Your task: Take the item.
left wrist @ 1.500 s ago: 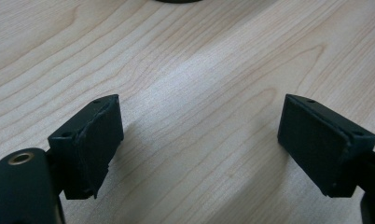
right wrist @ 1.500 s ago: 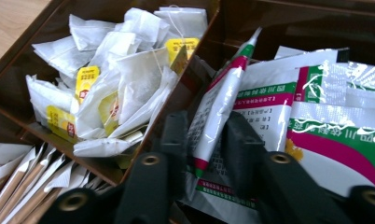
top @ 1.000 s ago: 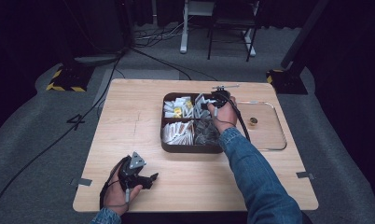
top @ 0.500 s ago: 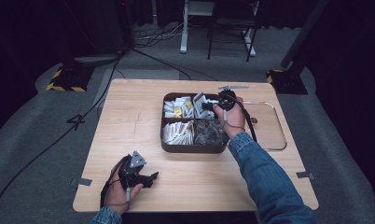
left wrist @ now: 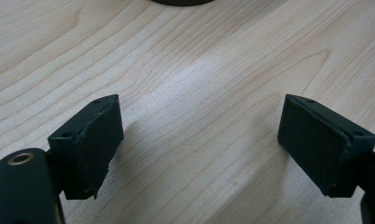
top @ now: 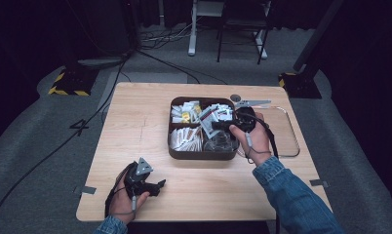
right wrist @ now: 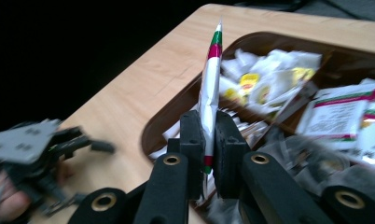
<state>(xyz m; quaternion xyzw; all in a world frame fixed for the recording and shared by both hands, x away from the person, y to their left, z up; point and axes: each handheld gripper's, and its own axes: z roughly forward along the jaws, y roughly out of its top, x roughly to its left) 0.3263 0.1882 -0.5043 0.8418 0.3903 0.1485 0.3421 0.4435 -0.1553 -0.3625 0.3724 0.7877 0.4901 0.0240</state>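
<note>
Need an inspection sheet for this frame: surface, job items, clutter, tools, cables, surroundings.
Surface: light wooden table, bare around the left tool.
Job's things: dark divided box holding paper packets; one white packet with red and green bands, pinched upright over the box.
Clutter: clear tray on the table right of the box.
Grippers: left tool open, jaws wide apart, low over bare wood near the front edge; right tool shut on the packet.
Cables: a cable trails from the left tool; black cable runs across the floor.
Surroundings: grey carpet, a stand base with yellow-black stripes, dark backdrop.
</note>
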